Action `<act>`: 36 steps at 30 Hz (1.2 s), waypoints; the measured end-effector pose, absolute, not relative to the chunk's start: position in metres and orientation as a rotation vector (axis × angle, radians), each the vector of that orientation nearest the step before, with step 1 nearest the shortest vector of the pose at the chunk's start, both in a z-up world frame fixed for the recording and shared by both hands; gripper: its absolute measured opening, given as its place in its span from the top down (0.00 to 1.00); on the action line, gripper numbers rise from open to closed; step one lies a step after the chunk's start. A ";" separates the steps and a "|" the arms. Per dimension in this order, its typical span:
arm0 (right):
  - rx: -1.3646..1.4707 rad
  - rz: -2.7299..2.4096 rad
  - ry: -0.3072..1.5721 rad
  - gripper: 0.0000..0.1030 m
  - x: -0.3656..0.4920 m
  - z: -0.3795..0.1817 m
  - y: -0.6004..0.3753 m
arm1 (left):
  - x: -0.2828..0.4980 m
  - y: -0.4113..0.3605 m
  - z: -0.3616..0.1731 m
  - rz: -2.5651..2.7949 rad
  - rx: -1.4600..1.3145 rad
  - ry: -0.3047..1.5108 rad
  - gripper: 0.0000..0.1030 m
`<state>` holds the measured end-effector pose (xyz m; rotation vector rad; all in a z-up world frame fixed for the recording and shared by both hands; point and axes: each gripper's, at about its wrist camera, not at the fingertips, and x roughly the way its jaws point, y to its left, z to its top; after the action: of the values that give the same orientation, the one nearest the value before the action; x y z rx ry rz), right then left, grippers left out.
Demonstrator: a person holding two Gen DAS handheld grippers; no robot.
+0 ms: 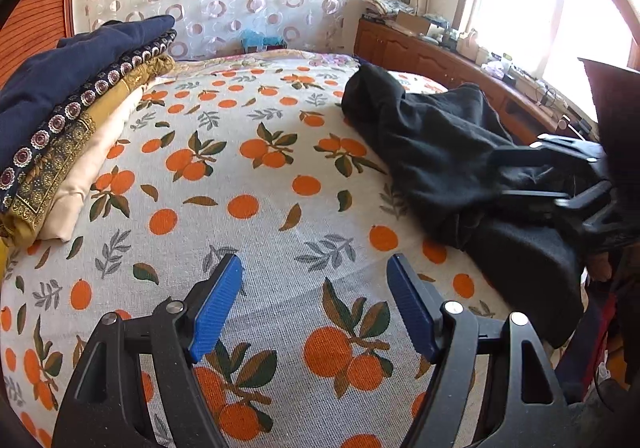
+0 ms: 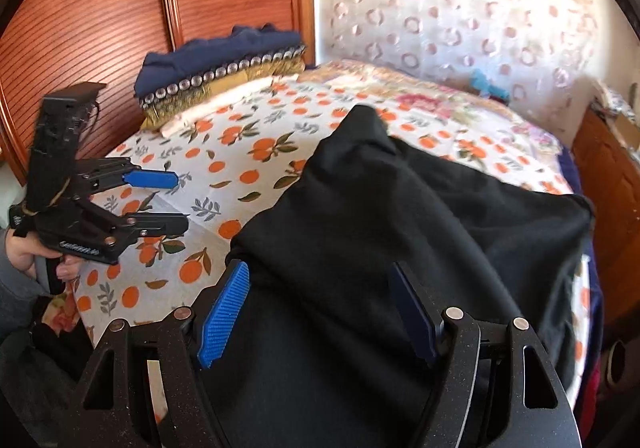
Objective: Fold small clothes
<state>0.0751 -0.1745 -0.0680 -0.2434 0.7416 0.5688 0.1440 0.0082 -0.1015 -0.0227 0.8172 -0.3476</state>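
Hovering open-jawed over the rumpled black garment (image 2: 400,207), the right tool (image 2: 320,312) is holding nothing and should be pinching one edge, while the left tool (image 1: 316,304) is waiting empty, jaws wide, above the bed (image 1: 280,187).

Daylight pours in through the bright window (image 1: 532,7) at the upper right of my left wrist view, blown out to white glare. The orange-printed white bedsheet (image 1: 280,183) is evenly lit and sharp. The crumpled black garment (image 2: 400,215) swallows detail. My right wrist view is softly motion-blurred, most of all the circle-patterned sheer curtain (image 2: 460,7). Both pictures bulge, with dark curved corners.
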 end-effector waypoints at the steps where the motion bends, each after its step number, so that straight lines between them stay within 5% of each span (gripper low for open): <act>1: -0.243 0.577 0.759 0.34 0.082 -0.070 -0.175 | 0.143 0.009 -0.101 -0.346 -0.022 0.815 0.27; 8: -0.370 0.598 0.816 0.42 0.102 -0.079 -0.153 | 0.135 0.017 -0.100 -0.322 -0.016 0.791 0.27; 11: -0.451 0.587 0.823 0.56 0.102 -0.083 -0.141 | 0.134 0.021 -0.101 -0.320 -0.032 0.791 0.27; 13: -0.504 0.597 0.821 0.81 0.102 -0.086 -0.137 | 0.135 0.020 -0.102 -0.321 -0.032 0.795 0.27; 16: -0.514 0.616 0.812 0.92 0.100 -0.077 -0.139 | 0.135 0.019 -0.102 -0.321 -0.026 0.795 0.27; 29: -0.145 0.195 0.678 0.93 0.170 0.007 -0.304 | 0.137 0.018 -0.103 -0.322 -0.020 0.799 0.27; 34: -0.079 0.039 0.755 0.56 0.187 -0.013 -0.350 | 0.136 0.018 -0.103 -0.319 -0.017 0.800 0.27; 36: -0.065 0.037 0.751 0.55 0.176 -0.021 -0.355 | 0.137 0.016 -0.102 -0.312 -0.010 0.797 0.27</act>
<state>0.1758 -0.3554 -0.0209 -0.0647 0.7509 0.0372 0.1366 0.0161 -0.1020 -0.0101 0.7967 -0.3125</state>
